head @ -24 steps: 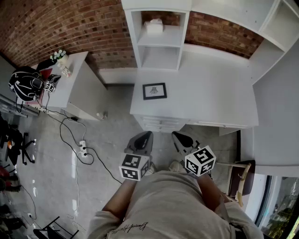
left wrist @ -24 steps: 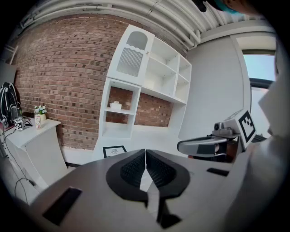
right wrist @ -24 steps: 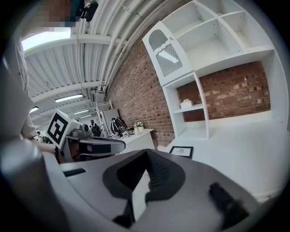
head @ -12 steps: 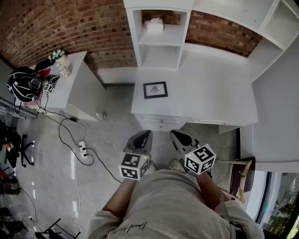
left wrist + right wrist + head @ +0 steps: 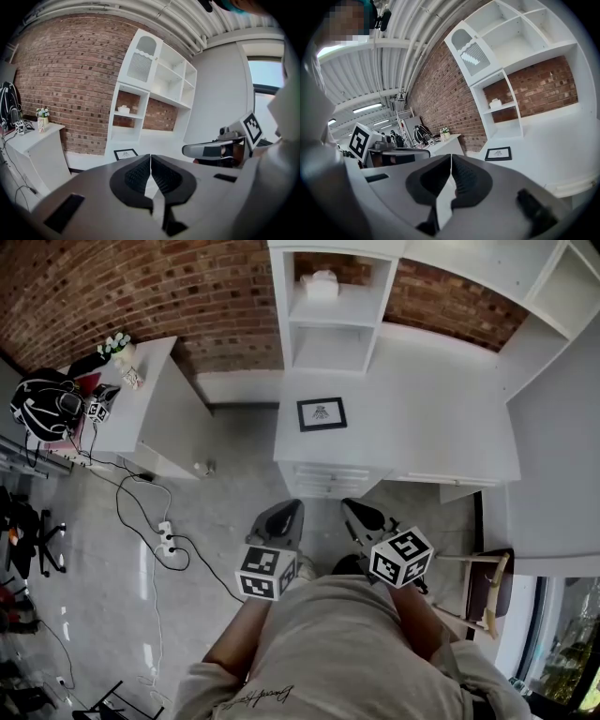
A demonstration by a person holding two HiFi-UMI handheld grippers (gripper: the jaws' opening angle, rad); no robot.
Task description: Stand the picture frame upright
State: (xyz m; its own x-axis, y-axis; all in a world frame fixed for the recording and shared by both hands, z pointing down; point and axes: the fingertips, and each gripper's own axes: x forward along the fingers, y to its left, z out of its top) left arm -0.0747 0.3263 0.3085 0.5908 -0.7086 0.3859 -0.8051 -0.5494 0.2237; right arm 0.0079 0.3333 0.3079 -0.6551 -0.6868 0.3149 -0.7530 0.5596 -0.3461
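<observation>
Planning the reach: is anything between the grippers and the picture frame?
Nothing visible. The picture frame lies flat on the bare desk near its front edge; the left gripper and right gripper hang short of it.

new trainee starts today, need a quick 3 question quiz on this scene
1. True or false: the picture frame already stands upright on the white desk.
2. The left gripper is: A) open, B) shut and empty, C) shut on the frame.
3. Fill in: the wall behind the desk is made of ____.

Key: 1 false, it lies flat; 2 B; 3 brick.
</observation>
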